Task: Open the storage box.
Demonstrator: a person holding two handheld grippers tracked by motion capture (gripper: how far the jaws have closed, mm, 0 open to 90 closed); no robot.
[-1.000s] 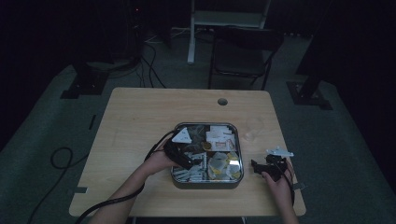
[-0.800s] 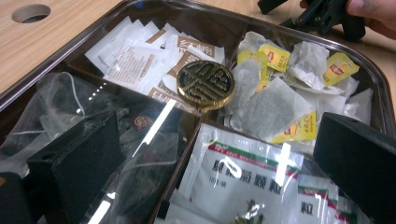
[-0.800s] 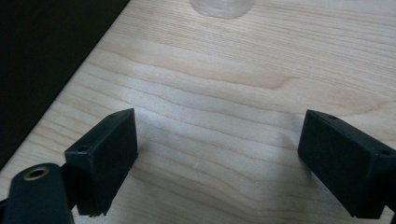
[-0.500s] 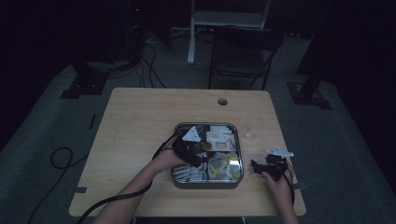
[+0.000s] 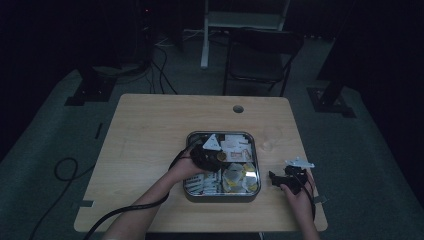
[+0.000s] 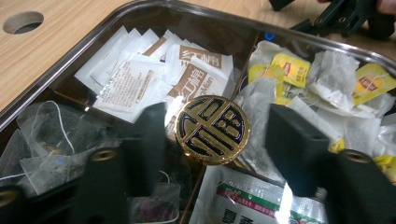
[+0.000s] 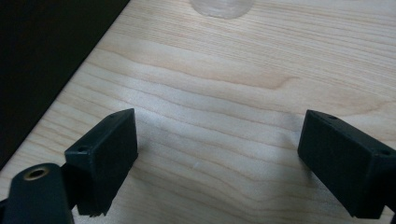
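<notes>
One round gold-and-black knob [image 6: 212, 129] sits at the centre of the left gripper view, over the point where the dividers of the tray [image 6: 70, 60] meet; it lies between the two black jaws of the left gripper [image 6: 212, 154], which have just been closing; the jaw on the left of the frame stands just beside the knob's edge, though whether it touches I cannot tell, while the jaw on the right stands clearly apart from it, so the knob is not yet clamped; in the high view the same knob [image 5: 220, 156] shows near the middle of the one square metal tray [image 5: 222, 197], with the left gripper [image 5: 212, 157] over the tray's left half. Around the knob the tray holds four groups of packets: white-and-brown sachets [image 6: 187, 70] at upper centre, yellow-tagged tea bags [image 6: 299, 70] at upper right, translucent tea bags [image 6: 42, 135] at lower left, and a green-striped white packet [image 6: 243, 200] at the bottom edge; exact counts within the heaps I cannot tell. One right gripper [image 5: 282, 179] rests on the table [image 5: 150, 130] right of the tray in the high view; in the right gripper view its two jaws stand wide apart over bare wood [image 7: 210, 93], with nothing between them.
</notes>
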